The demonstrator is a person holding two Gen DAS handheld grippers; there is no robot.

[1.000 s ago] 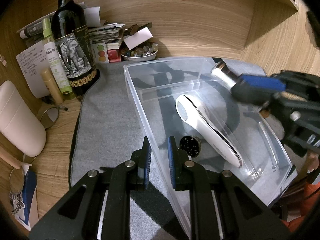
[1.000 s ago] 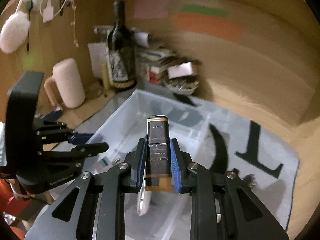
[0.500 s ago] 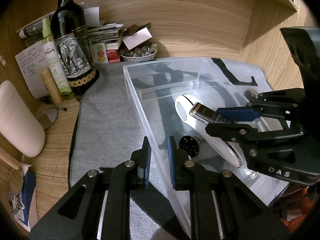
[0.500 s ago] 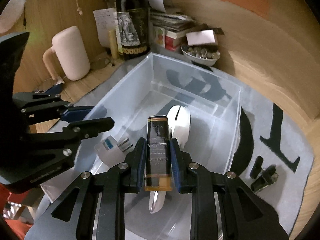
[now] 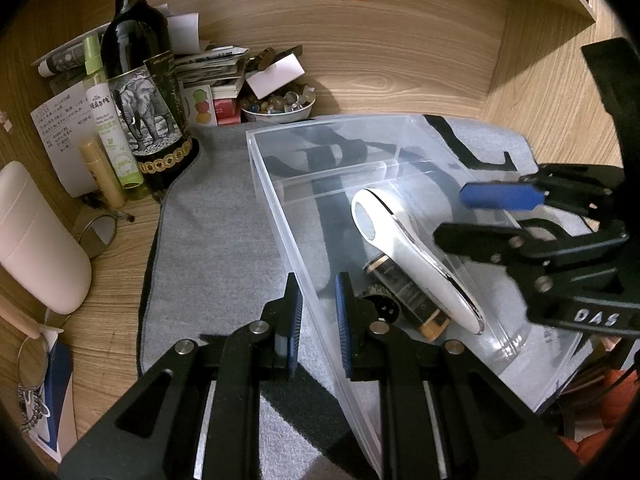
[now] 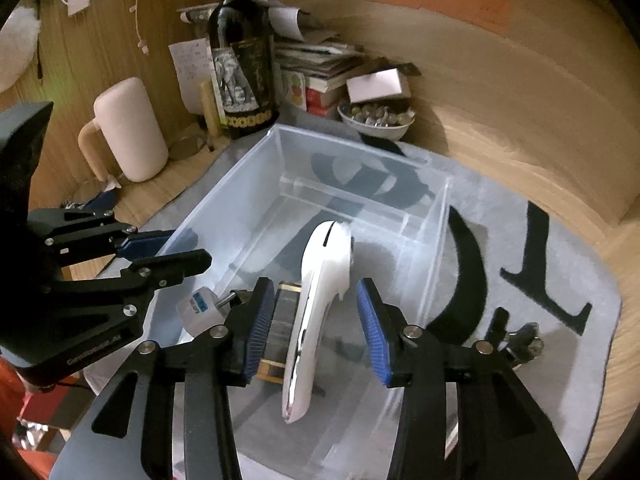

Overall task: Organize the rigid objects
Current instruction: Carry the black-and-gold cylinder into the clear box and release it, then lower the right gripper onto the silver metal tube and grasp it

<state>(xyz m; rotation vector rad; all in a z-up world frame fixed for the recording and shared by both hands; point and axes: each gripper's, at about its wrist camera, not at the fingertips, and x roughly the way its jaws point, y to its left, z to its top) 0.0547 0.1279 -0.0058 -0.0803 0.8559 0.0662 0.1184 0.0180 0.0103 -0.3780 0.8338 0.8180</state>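
A clear plastic bin (image 5: 264,184) (image 6: 280,136) stands on a grey mat. In it lie a white handheld device (image 5: 404,248) (image 6: 320,280), a dark rectangular bottle with gold ends (image 5: 408,292) (image 6: 280,320) beside it, and a white plug adapter (image 6: 200,304). My left gripper (image 5: 316,308) straddles the bin's near wall with a narrow gap; whether it grips the wall I cannot tell. My right gripper (image 6: 316,316) is open and empty above the bin, over the bottle and device; it also shows in the left wrist view (image 5: 500,216).
A wine bottle (image 5: 140,92) with an elephant label, a spray bottle (image 5: 108,120), papers, books and a bowl of small items (image 5: 280,106) crowd the back. A cream mug (image 6: 128,128) stands left. Small black parts (image 6: 516,340) lie on the mat right of the bin.
My right gripper has opened and let go of the dark bottle, which now lies in the bin beside the white device. The left gripper has not moved.
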